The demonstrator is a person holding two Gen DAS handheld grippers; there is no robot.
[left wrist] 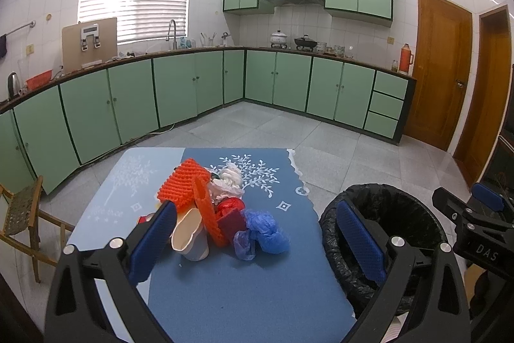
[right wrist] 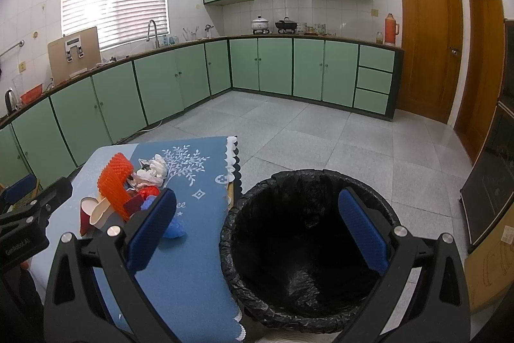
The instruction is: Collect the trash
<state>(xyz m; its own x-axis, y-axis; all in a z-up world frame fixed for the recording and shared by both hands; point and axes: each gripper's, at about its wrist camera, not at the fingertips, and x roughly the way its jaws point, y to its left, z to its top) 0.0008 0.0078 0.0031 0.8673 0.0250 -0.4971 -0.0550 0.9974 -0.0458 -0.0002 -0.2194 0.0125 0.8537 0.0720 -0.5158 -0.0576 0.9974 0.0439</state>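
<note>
Both tongs are spread and hold nothing. The left tongs (left wrist: 257, 233) hang over the blue-clothed worktop (left wrist: 244, 288), facing the trash pile: orange mesh (left wrist: 183, 184), white tissue (left wrist: 226, 185), a paper cup (left wrist: 189, 238) and blue plastic (left wrist: 266, 230) (2 crumpled lumps). The right tongs (right wrist: 257, 221) hover above the black-lined bin (right wrist: 302, 246) beside the worktop.
</note>
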